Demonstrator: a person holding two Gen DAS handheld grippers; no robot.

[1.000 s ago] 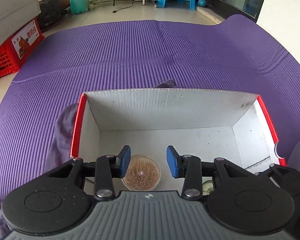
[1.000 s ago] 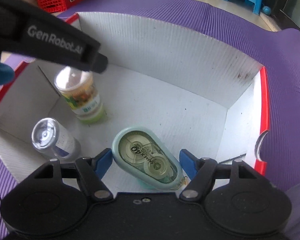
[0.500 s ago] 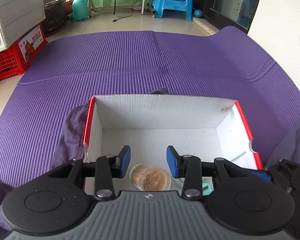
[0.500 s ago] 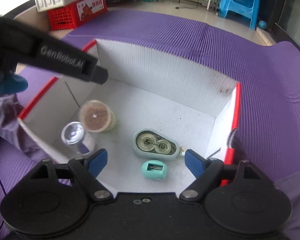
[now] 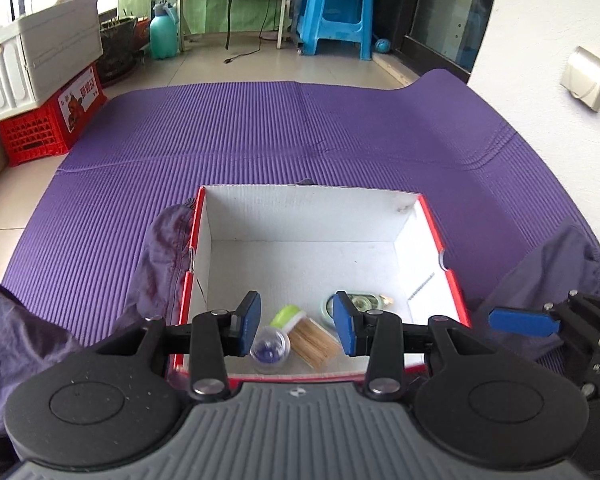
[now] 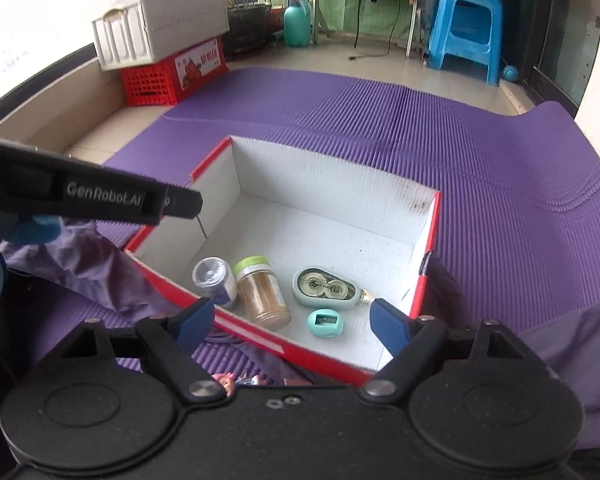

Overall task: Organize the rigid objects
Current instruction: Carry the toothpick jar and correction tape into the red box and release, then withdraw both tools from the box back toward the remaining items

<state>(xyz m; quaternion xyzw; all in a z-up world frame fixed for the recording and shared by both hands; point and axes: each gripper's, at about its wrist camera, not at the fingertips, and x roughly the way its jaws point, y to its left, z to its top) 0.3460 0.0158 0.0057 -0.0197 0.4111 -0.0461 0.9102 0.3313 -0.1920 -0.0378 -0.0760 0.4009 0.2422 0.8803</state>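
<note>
Purple ribbed matting (image 6: 480, 184) covers the floor under your work, and both of your grippers hang above the red-edged box (image 6: 431, 236) that sits on it. Your left gripper (image 5: 296, 326) has its jaws partly apart with nothing between the pads. Your right gripper (image 6: 290, 322) is spread wide and also empty.

Directly below the right gripper, four things rest on the box floor near its front wall. The toothpick jar (image 6: 262, 292) with the green cap is tipped against the small clear bottle (image 6: 214, 282). The correction tape dispenser (image 6: 326, 289) lies flat just beside them, and the little teal sharpener (image 6: 325, 322) lies in front of it.

The leaning jar is your main worry: it looks round, so a nudge to the bottle or the box could roll it into the tape dispenser.

Purple cloth (image 6: 96, 268) is bunched against the left wall of the box and under its near edge. A finger dropping there could snag it and drag the box sideways.

Small colourful items (image 6: 236, 382) show just outside the front wall, half hidden by your gripper. I cannot tell what they are, and they are easy to miss.
</note>
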